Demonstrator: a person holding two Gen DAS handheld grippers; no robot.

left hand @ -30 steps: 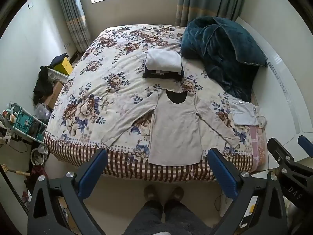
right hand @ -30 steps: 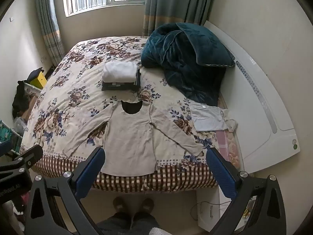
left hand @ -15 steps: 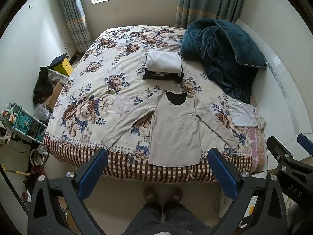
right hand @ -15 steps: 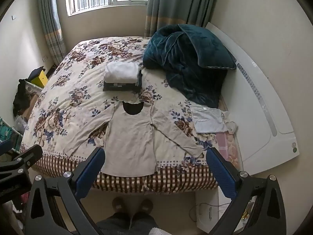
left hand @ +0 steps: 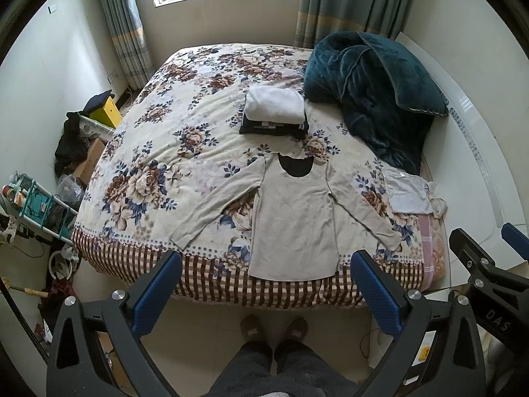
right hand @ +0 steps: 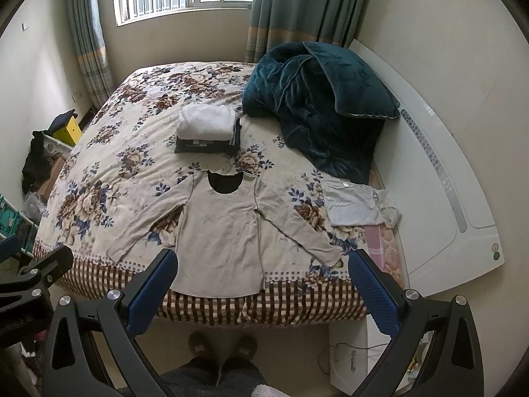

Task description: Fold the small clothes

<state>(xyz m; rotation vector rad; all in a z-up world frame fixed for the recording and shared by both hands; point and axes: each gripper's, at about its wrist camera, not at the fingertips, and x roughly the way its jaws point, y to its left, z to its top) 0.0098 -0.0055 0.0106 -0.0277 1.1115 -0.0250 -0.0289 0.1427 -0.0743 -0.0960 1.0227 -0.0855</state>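
Left gripper jaws wide apart, empty, barely shifted over last second, hovering lower frame. Beige long-sleeve shirt flat at frame centre, bed near edge; folding not begun. Right gripper likewise apart, empty.

Both views are shifted slightly: the beige long-sleeved shirt is framed marginally higher in the left wrist view, lower in the right.

Left gripper: black angular frame, blue ribbed finger pads, silver screws. Right gripper: same build (white "DAS"-like marking on its body, seen from left wrist). Dark fleecy trousers, brown slippers.
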